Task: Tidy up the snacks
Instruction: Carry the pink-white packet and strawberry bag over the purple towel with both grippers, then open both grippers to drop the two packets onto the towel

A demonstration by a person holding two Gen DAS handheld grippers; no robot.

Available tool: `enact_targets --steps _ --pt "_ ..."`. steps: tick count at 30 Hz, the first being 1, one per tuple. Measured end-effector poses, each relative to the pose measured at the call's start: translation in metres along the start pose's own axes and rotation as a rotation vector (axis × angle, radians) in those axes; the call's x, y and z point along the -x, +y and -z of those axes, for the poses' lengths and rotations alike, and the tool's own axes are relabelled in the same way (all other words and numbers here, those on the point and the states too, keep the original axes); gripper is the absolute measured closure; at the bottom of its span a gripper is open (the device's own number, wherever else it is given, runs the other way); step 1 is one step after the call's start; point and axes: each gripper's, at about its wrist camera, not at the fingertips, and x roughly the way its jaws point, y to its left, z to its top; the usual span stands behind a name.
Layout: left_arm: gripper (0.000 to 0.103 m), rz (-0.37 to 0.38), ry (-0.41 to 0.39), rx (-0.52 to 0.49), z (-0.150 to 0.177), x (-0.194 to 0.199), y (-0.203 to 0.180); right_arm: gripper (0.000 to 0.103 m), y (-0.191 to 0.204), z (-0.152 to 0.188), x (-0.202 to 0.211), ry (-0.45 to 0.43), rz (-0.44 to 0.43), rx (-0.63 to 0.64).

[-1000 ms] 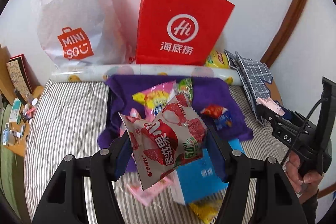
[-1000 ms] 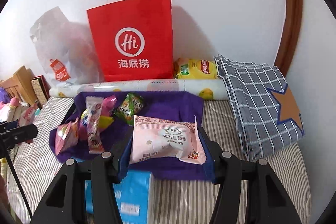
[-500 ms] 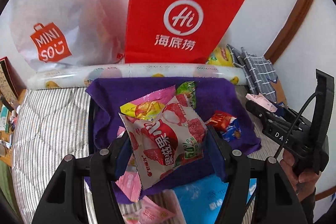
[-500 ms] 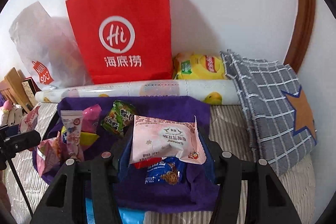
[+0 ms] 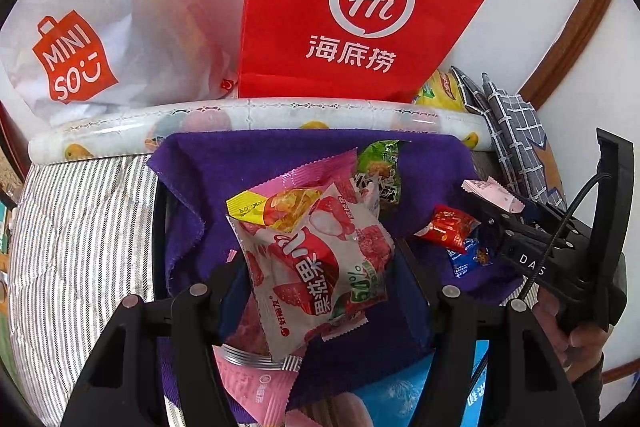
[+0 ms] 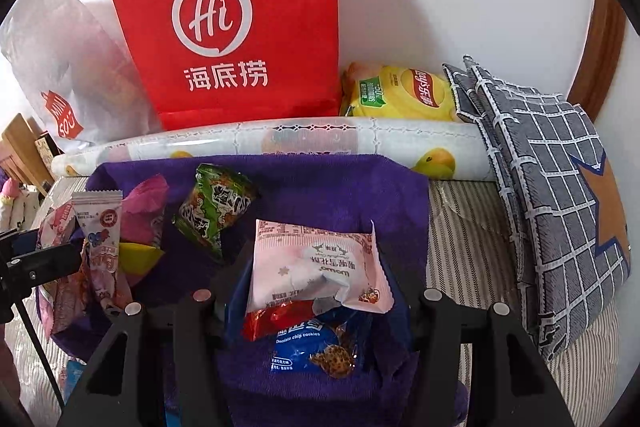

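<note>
My left gripper (image 5: 320, 279) is shut on a red-and-white lychee snack pack (image 5: 316, 263) and holds it over the purple towel (image 5: 248, 155). My right gripper (image 6: 316, 275) is shut on a pale pink snack pack (image 6: 316, 263), also over the purple towel (image 6: 320, 183). On the towel lie a green pack (image 6: 212, 207), a pink-and-yellow pack (image 5: 288, 199), a red pack (image 6: 276, 315) and a blue chocolate chip cookie pack (image 6: 316, 347). The right gripper shows in the left wrist view (image 5: 492, 203) at the right.
A red Hi paper bag (image 6: 236, 23) and a white Miniso bag (image 5: 80, 39) stand against the wall behind a rolled printed sheet (image 6: 280, 143). A yellow chip bag (image 6: 404, 91) and a checked cushion (image 6: 552, 187) lie at the right. A blue box (image 5: 400, 395) sits below the towel.
Both grippers have moved forward over the purple towel, each keeping its pack. The bags and towel look closer and larger.
</note>
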Motion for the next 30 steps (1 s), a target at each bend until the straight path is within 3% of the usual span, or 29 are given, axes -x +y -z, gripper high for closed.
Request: enact_targets --steps 22,30 --pt "0.038 0.014 0.03 -0.002 -0.001 -0.015 -0.003 0.046 -0.001 0.002 -0.015 0.043 -0.001 0.005" --pt "0.034 0.029 0.041 0.007 -0.002 -0.015 -0.003 0.04 0.001 0.002 -0.012 0.034 0.0 0.011"
